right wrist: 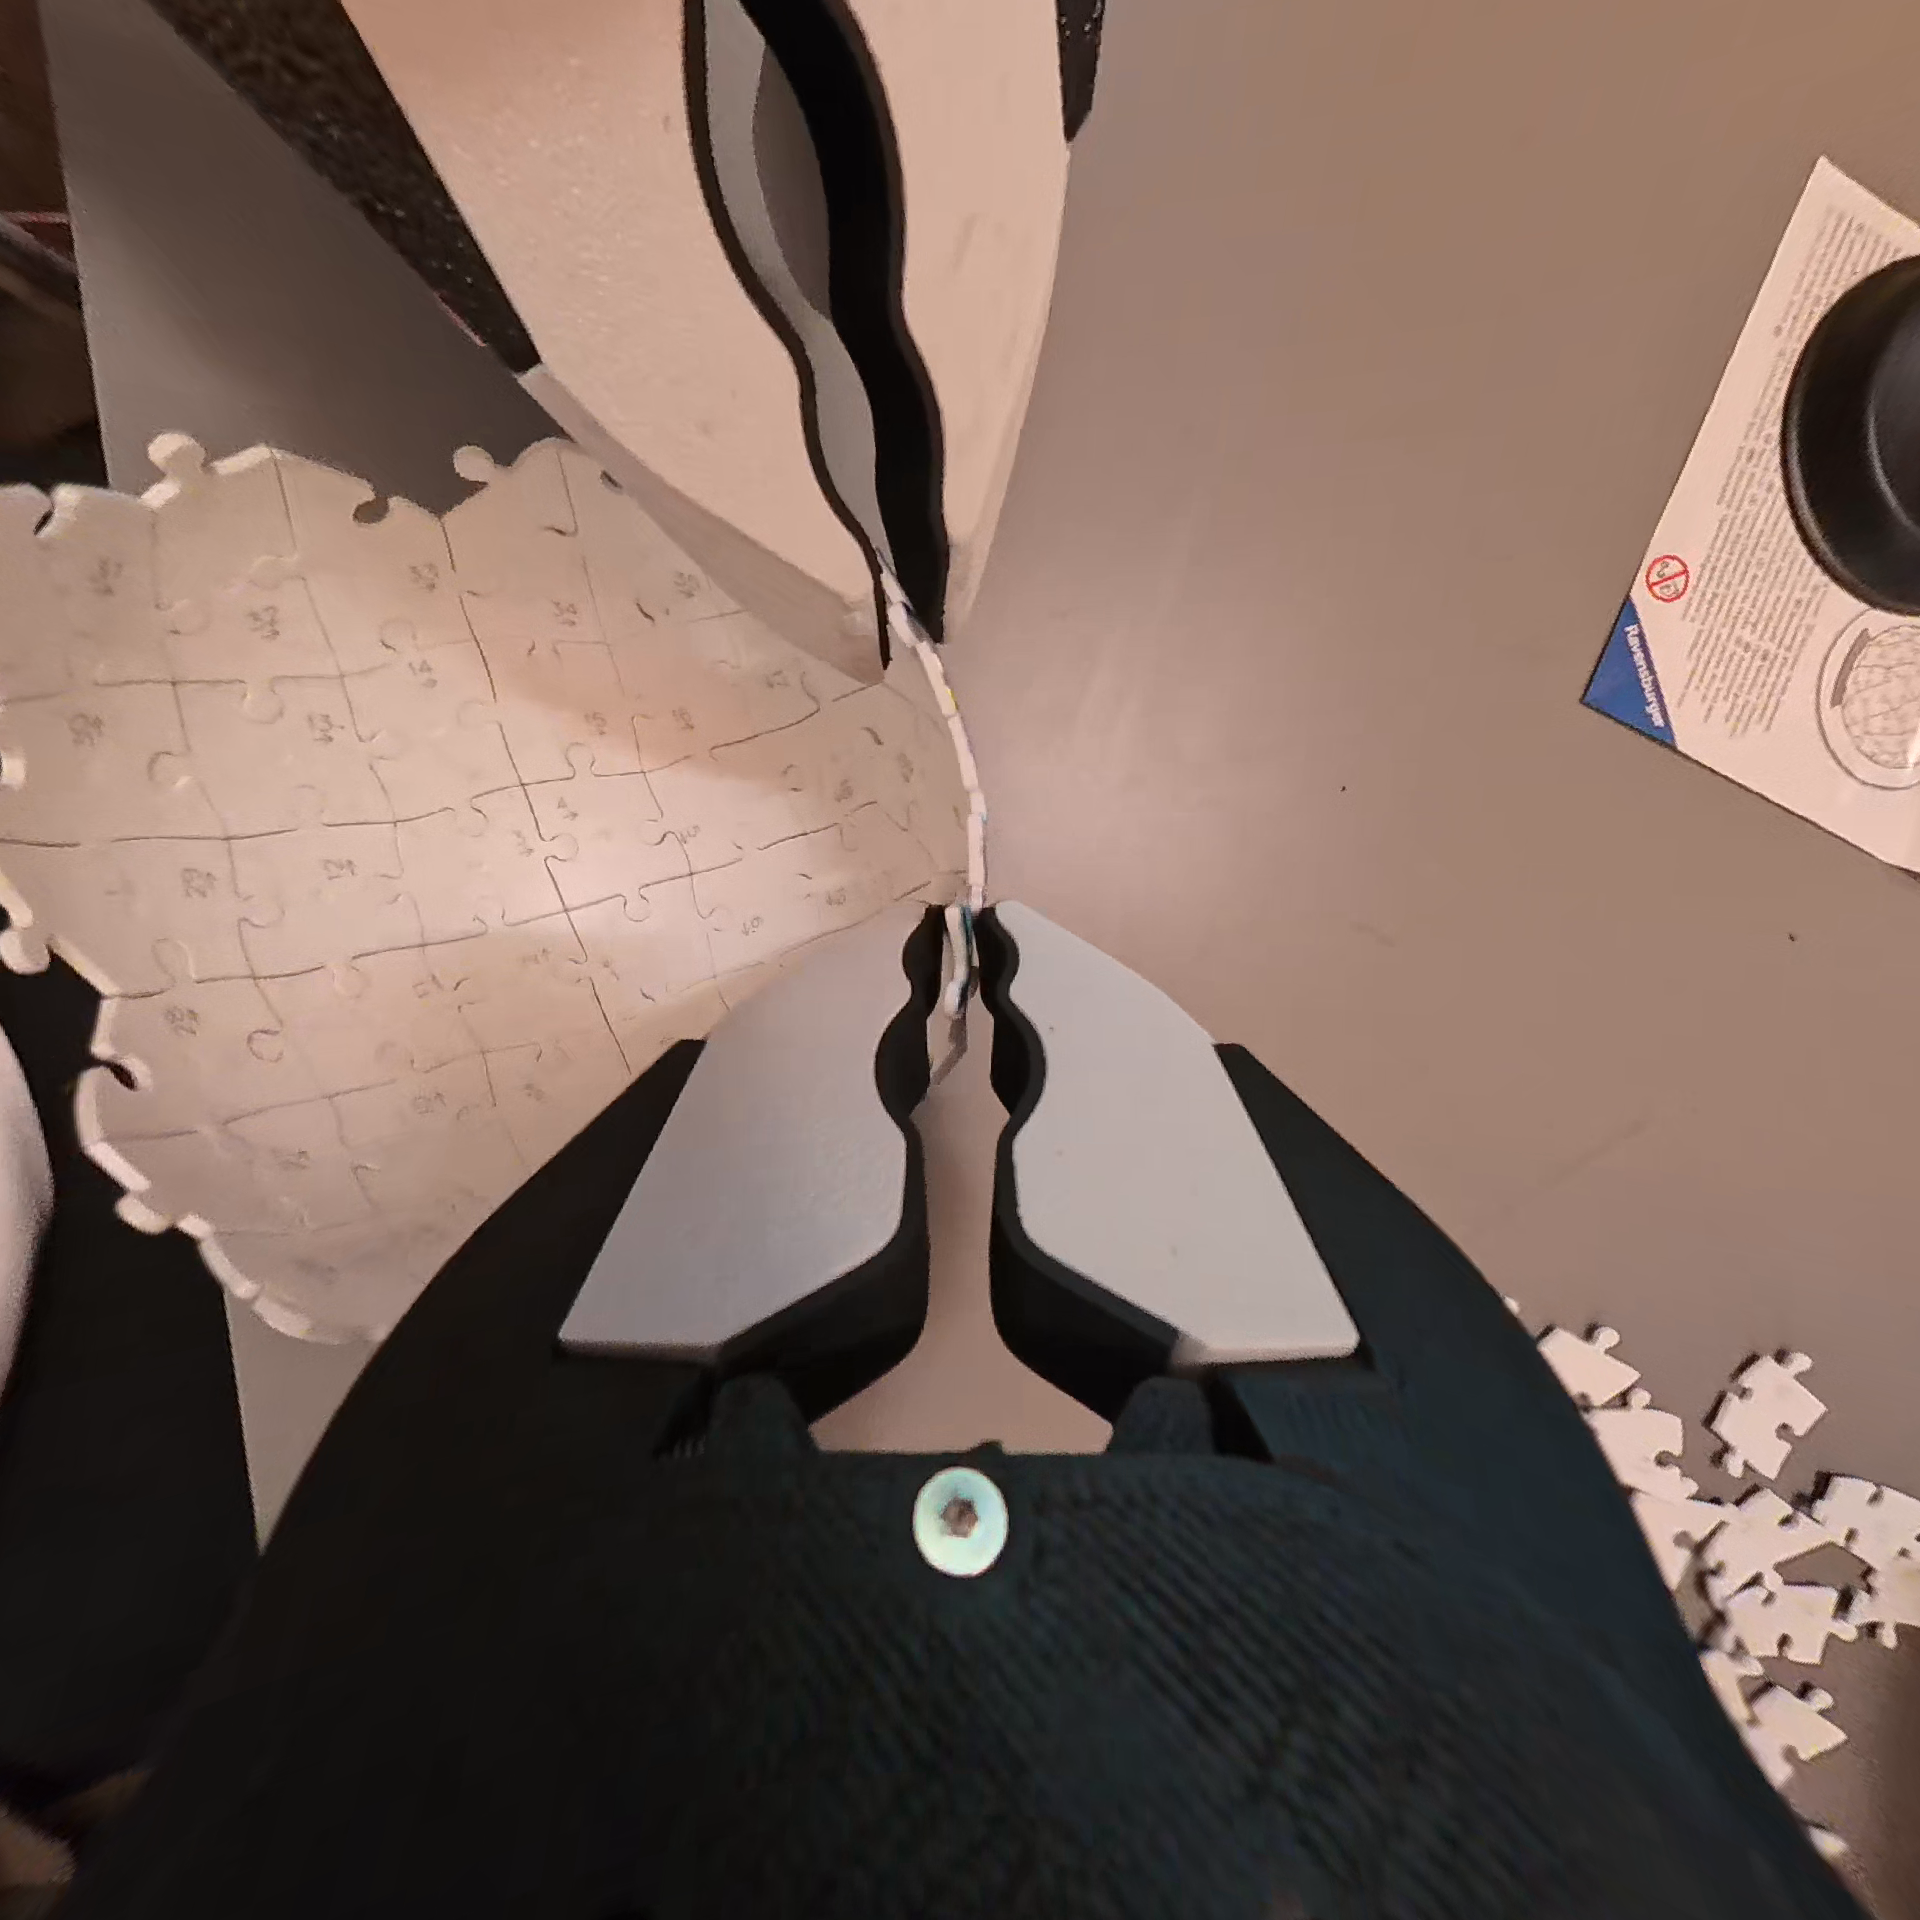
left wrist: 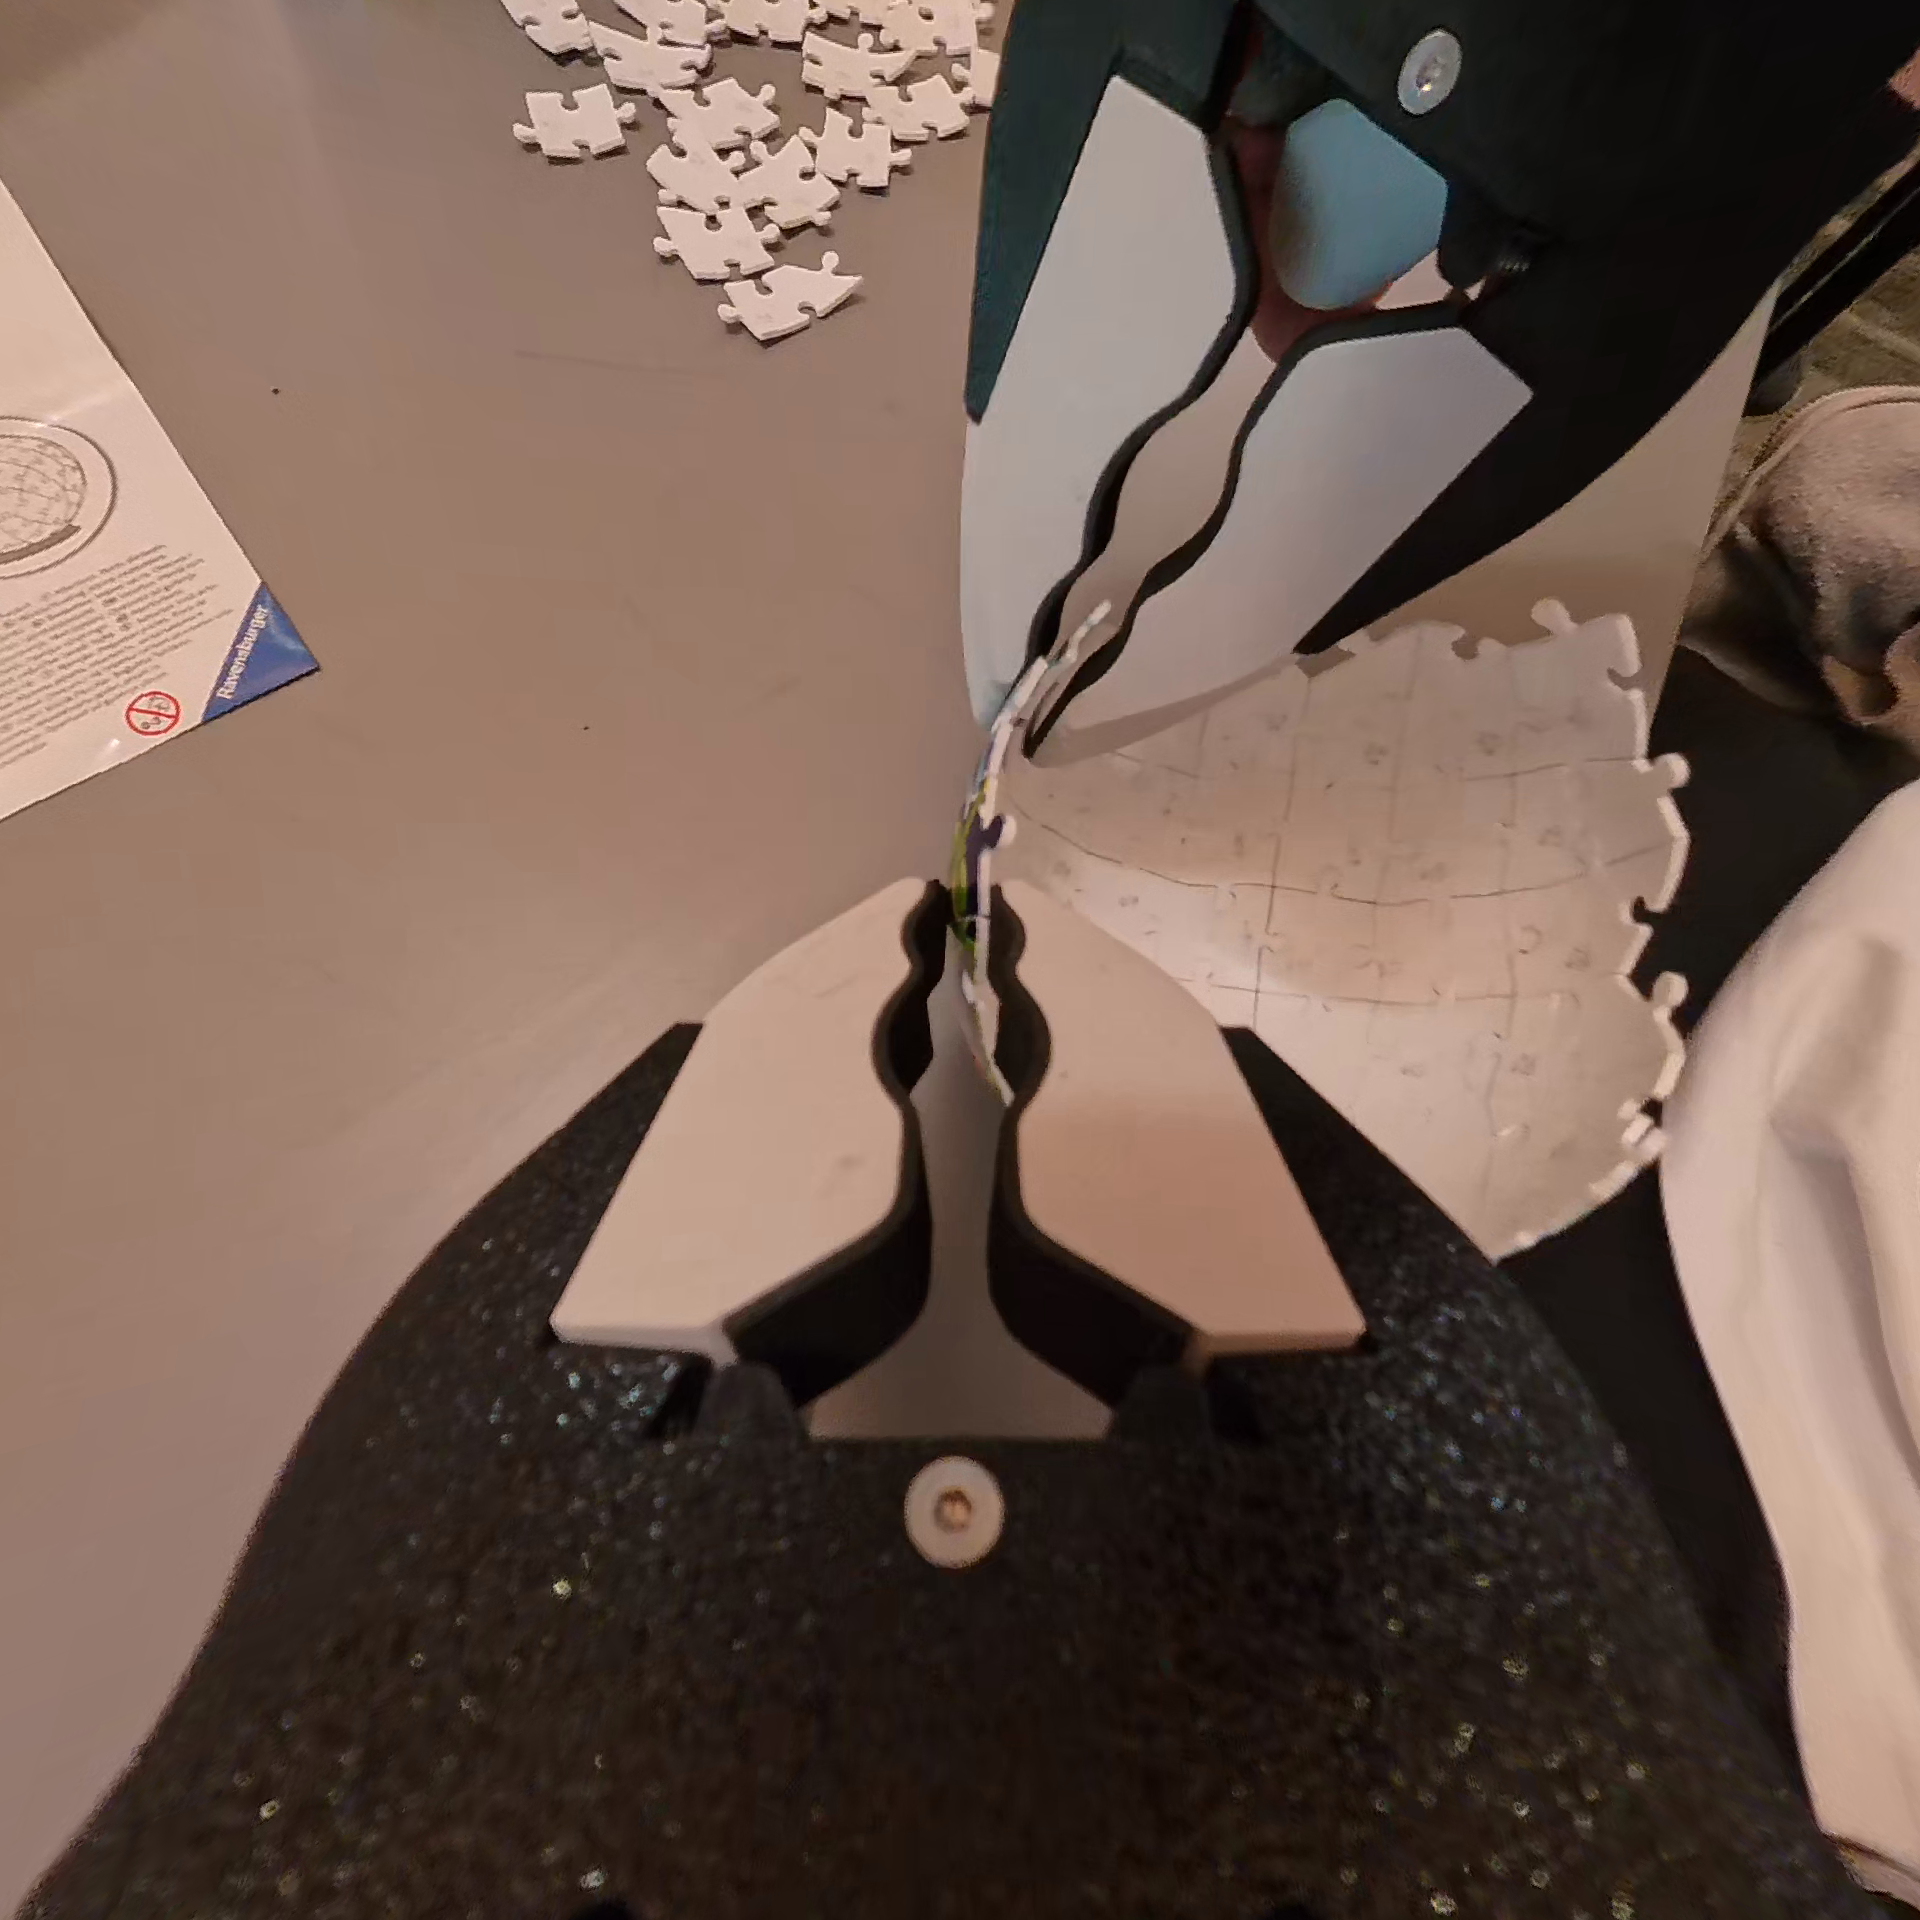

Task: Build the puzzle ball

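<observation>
1. handling call: the puzzle shell [left wrist: 1351, 914] looks light, thin and curved, stiff only while the tabs stay locked. we'd expect it to flex and pop seams if squeezed or twisted.
2. best hold, in our view: pinch the rim edge-on, two points close together, low force. that is where we have it now.
3. left gripper [left wrist: 961, 940]: jaws nearly closed, clamped on the shell rim at frame centre of the left wrist view.
4. right gripper [right wrist: 961, 961]: jaws nearly closed, pinching the same rim at centre of the right wrist view. whether that is a new piece being seated or the rim itself, we cannot tell.
5. location: shell is held off the grey table [left wrist: 468, 623], filling right of centre in the left view and the left half in the right view.
6. look: white matte inner face with faint printed marks, knobbed open edge, a sliver of colour on the outer side.
7. loose pieces [left wrist: 748, 135] lie at top centre of the left view, well apart. instruction sheet [right wrist: 1766, 540] with a black stand [right wrist: 1860, 416] on it, upper right of the right view.
</observation>
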`<state>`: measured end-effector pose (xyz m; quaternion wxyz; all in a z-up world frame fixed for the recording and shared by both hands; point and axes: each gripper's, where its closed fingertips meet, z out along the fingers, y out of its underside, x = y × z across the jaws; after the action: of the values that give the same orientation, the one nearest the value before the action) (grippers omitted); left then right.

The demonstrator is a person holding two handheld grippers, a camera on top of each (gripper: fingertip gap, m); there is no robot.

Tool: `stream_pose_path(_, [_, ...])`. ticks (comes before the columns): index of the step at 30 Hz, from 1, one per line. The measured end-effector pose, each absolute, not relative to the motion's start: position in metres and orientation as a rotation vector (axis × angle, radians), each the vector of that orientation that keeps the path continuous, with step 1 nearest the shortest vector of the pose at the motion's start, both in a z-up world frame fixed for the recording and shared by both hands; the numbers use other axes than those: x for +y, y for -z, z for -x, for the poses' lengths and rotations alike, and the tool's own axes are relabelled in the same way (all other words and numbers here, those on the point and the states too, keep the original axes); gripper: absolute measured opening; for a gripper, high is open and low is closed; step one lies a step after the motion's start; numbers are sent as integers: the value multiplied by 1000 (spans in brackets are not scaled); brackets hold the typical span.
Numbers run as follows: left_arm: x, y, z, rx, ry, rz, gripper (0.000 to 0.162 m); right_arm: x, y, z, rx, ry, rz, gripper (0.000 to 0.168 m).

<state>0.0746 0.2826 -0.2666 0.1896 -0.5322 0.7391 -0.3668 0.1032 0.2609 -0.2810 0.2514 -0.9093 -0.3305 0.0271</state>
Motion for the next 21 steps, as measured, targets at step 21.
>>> stream_pose_path(21, [284,265,-74,2098,991,1418,6,262,280,-102,-993,-205,2530,5])
